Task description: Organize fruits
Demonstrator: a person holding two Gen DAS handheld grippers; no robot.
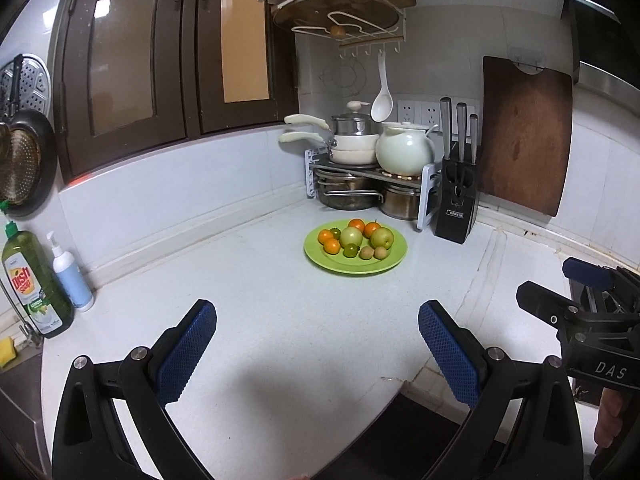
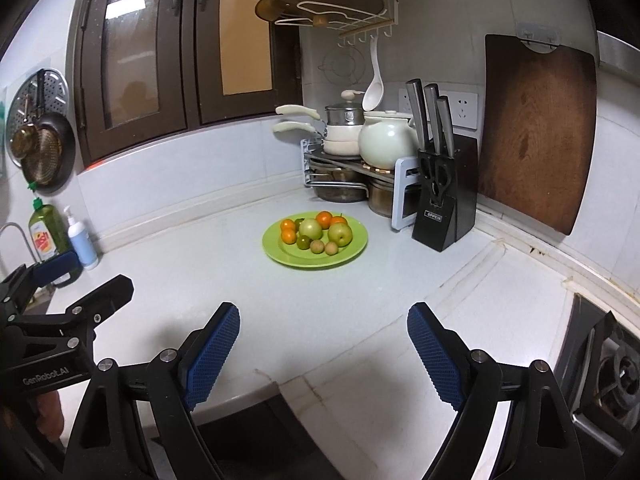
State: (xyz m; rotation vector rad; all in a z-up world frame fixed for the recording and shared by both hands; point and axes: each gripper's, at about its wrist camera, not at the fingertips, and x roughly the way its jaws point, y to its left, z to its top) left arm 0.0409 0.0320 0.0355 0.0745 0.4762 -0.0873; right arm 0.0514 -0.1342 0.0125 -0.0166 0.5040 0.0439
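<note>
You held both black grippers with blue ridged pads above the white kitchen counter (image 1: pixel 260 320), the left gripper (image 1: pixel 318 354) and right gripper (image 2: pixel 324 354) each spread wide and gripping nothing. The fruits (image 2: pixel 318 234), oranges, green apples and smaller ones, sat heaped on a round lime-green plate (image 2: pixel 352 254), well apart from both tools, near a black knife block (image 2: pixel 444 208).
</note>
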